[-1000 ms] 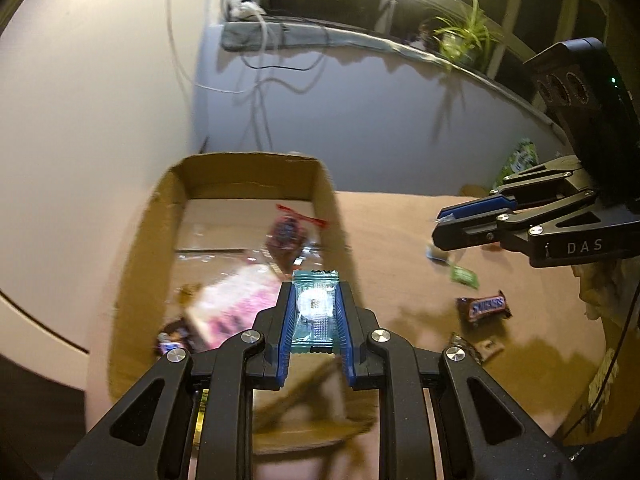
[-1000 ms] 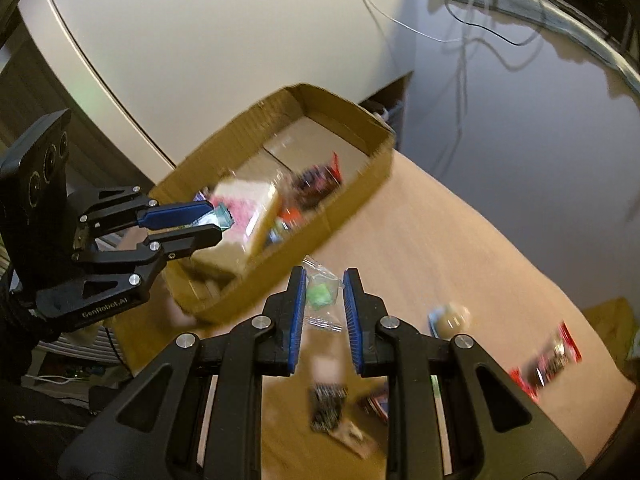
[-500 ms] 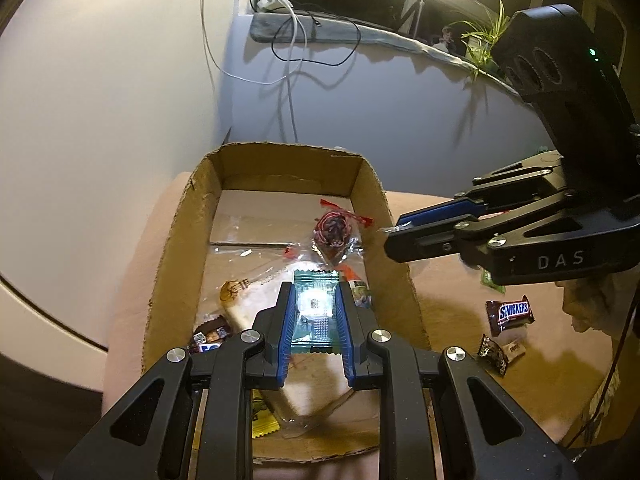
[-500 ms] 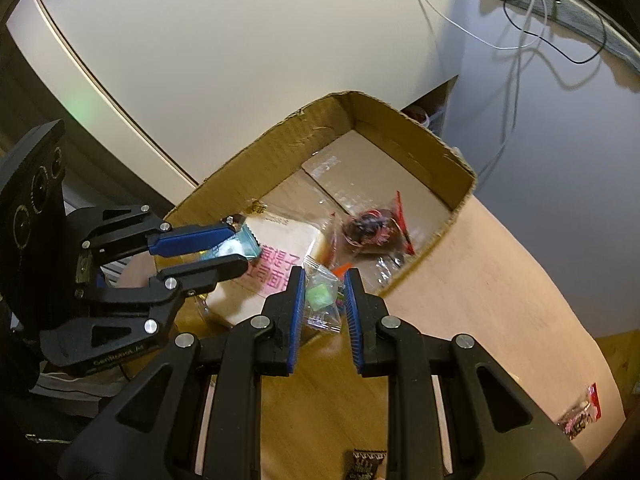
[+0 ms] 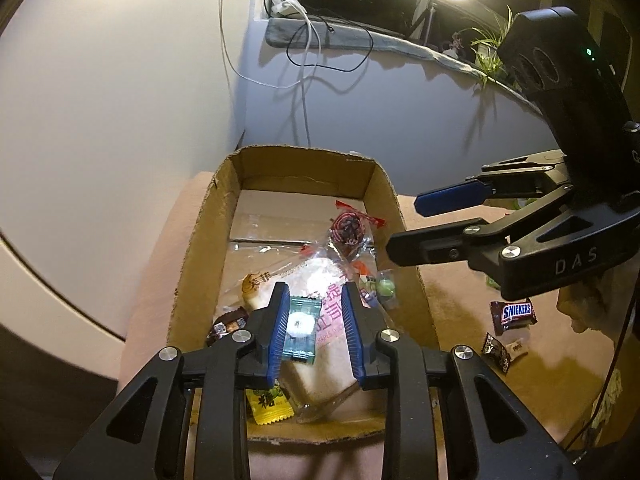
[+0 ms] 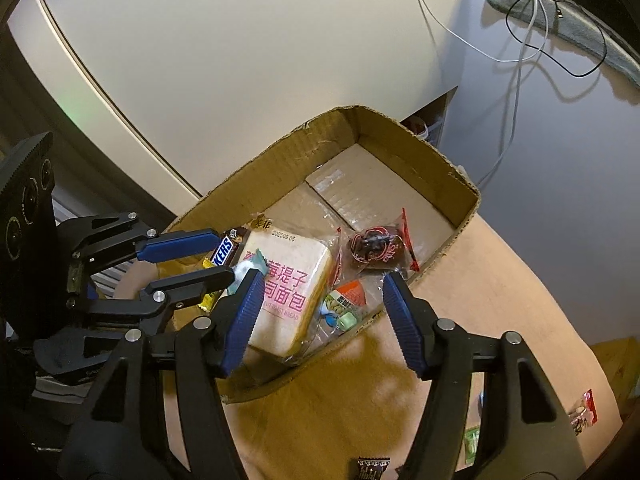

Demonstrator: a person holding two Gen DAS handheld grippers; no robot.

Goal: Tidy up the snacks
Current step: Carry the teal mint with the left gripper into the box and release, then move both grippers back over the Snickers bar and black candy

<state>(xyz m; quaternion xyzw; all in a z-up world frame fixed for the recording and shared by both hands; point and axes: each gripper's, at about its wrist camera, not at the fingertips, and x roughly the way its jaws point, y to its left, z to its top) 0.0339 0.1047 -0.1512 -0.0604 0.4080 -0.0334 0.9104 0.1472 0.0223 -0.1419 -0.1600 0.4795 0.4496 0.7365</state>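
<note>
**Both grippers over the box, jaws parting**

The cardboard box [image 5: 200, 240] sits on a tan tabletop [image 5: 452, 320], its far wall close to the room's wall and its right wall the edge nearest the loose snacks. The far half of the box floor is bare cardboard; the near half is crowded with a bagged slice of bread [image 6: 288, 292], a red-wrapped dark sweet [image 5: 350, 228], a yellow packet [image 5: 268, 404] and a small Snickers [image 6: 224, 250].

The left gripper [image 5: 316, 320] hangs over the near half, fingers slightly apart. A teal candy packet [image 5: 300, 328] lies against the left pad, with a clear gap to the right pad, so it is no longer clamped; the jaws have just been opening.

The right gripper [image 6: 320, 320] hovers above the box's right wall, fingers wide apart with nothing between them; its jaws have just been opening too. A small clear packet of green candy [image 6: 340, 316] lies inside the box just below.

A second ago both grippers were clamped, the left on the teal packet and the right on the green one, and the right was out over the table. Another Snickers bar [image 5: 514, 314] and two small wrappers remain on the table to the right, with open surface around them.
</note>
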